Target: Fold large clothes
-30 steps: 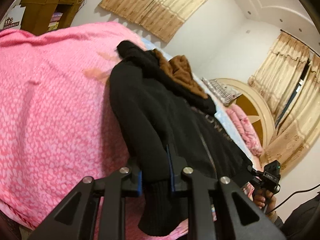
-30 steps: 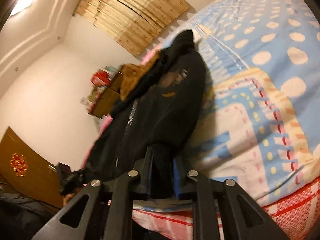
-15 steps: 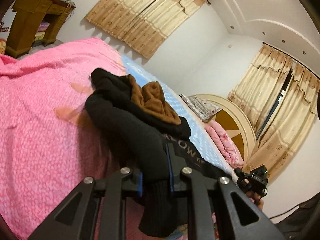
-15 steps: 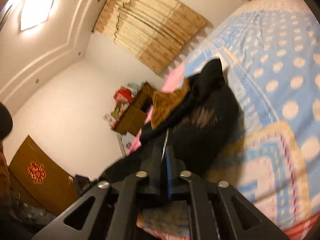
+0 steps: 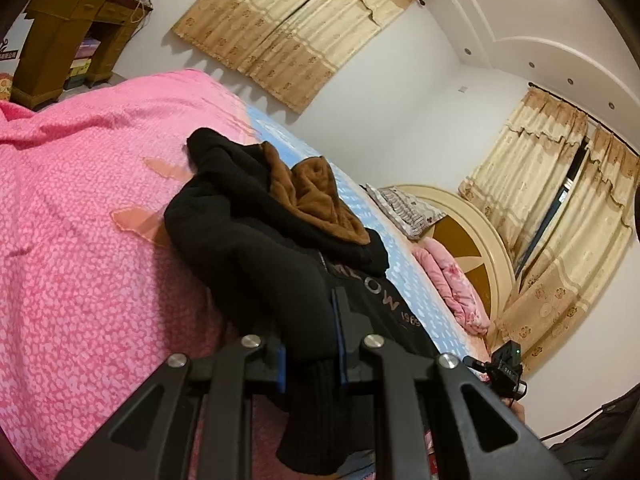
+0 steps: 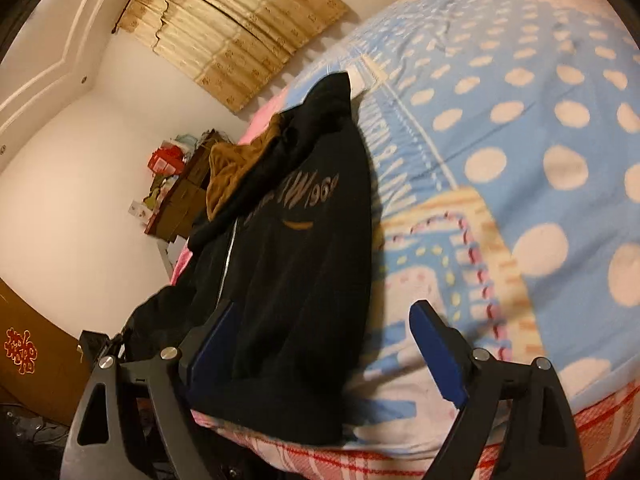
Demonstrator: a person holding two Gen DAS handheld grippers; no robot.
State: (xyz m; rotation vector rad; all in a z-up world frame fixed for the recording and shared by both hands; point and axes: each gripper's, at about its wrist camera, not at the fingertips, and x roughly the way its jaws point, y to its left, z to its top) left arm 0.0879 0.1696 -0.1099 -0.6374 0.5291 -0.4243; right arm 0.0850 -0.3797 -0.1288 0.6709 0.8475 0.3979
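A bedroom with white walls and a stepped white ceiling holds a wide bed (image 5: 80, 240), spread on one side with a pink speckled blanket (image 5: 72, 208) and on the other with a blue cover dotted white (image 6: 520, 128).

Nearest the left wrist camera, the left gripper (image 5: 310, 344) is clamped tight on a sleeve (image 5: 308, 360) of the black jacket (image 5: 256, 248), just above the ribbed cuff (image 5: 312, 412), which hangs below the blue pads. Beyond it, the jacket lies across the middle of the bed, over the line where pink blanket meets blue cover. Its printed chest faces up and its brown fleece lining (image 5: 316, 196) shows at the collar. The black hood (image 5: 208, 148) rests furthest out on the pink blanket.

In the right wrist view, the right gripper (image 6: 320, 348) stands wide, its jaws having just been opening. The jacket's near edge lies between them, against the left finger, and the right pad is clear of the cloth above the blue cover. The zip (image 6: 226, 264) runs up the jacket away from the camera. The right gripper also shows small at the lower right of the left view, a hand (image 5: 516, 410) partly visible behind it.

Further off, pink bedding (image 5: 452, 284) and a striped pillow (image 5: 404, 212) lie by the rounded headboard (image 5: 476, 240). Patterned beige curtains (image 5: 288, 24) hang on the far wall, with a second set (image 5: 560, 208) behind the headboard. A wooden desk (image 5: 68, 32) stacked with things stands in the far corner.
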